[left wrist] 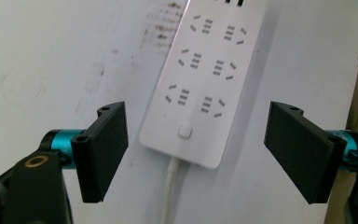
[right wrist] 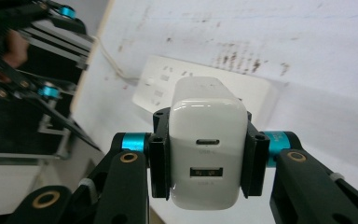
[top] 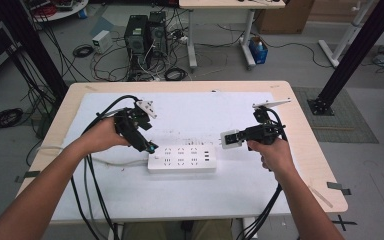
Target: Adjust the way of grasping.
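**High view: charger in the right tongs, power strip waiting at mid-table**

High view puts the white power strip (top: 182,158) flat on the white table cover (top: 130,195) at centre frame, its cord running off to the left. My right gripper (top: 228,139) sits just right of the strip's upper right corner and apart from it, clamped on a white USB charger (top: 229,139). In the right gripper view the two black pads press the charger's (right wrist: 205,142) flat sides, its port face turned toward the camera, with the strip (right wrist: 161,86) lying beyond it in mid-frame.

My left gripper (top: 149,146) hovers at the strip's left end. In the left gripper view its jaws stand wide apart with nothing between the pads; the strip's switch end (left wrist: 186,133) lies below the gap, untouched.

I judge the charger to be light, rigid and glossy, so it could slip or twist if pushed off-axis. The flat sides are the right place to hold it, as now, gripped squarely and kept level so the prongs can meet a socket straight. The prongs themselves I cannot see.

The strip looks light enough to slide on the cover when a plug is pressed in. I would steady it across its narrow width near the switch end, clear of the sockets.
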`<state>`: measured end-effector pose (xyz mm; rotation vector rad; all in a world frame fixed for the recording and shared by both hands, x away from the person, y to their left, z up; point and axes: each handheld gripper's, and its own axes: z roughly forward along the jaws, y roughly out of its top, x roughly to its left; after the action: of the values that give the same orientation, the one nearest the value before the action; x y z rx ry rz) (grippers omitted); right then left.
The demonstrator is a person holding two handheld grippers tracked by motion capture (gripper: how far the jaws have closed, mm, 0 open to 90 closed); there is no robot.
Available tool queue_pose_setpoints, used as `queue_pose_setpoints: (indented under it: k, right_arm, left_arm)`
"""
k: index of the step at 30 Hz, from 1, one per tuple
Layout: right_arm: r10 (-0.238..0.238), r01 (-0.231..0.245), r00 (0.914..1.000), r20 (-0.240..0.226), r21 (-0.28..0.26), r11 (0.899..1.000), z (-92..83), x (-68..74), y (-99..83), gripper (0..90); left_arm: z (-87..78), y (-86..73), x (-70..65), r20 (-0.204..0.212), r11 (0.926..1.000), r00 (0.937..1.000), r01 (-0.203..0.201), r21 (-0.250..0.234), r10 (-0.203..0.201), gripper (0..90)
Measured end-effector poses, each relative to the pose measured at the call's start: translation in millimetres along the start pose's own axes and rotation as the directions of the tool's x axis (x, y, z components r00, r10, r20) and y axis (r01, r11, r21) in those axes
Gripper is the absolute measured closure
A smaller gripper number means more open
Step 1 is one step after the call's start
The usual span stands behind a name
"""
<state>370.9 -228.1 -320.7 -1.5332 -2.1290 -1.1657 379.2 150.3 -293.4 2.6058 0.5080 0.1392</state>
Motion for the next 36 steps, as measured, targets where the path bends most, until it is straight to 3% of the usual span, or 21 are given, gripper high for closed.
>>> queue_pose_setpoints:
  k: [5,16,23,36]
  right_arm:
    - [-0.049,0.049,0.9969,0.062,-0.003,0.999,-11.7,0.9,6.4,62.2]
    - [-0.123,0.123,0.984,0.129,0.011,0.992,-28.3,4.5,14.8,62.2]
    - [-0.123,0.122,0.9841,0.129,0.014,0.992,-30.2,5.9,13.8,62.2]
    - [-0.142,0.139,0.9804,0.137,0.029,0.99,-27.1,12.1,12.8,62.1]
  left_arm:
    - [-9.5,-17.6,11.1,-0.021,0.9983,0.9991,0.037,0.045,-0.036,21.8]
    - [-22.9,-43.6,23.6,-0.073,0.9943,0.9946,0.079,0.071,-0.074,21.8]
    - [-29.1,-54.9,27.4,-0.089,0.993,0.9916,0.099,0.064,-0.094,21.8]
    - [-27.4,-66.1,28.6,-0.074,0.9905,0.9924,0.105,0.09,-0.098,21.8]
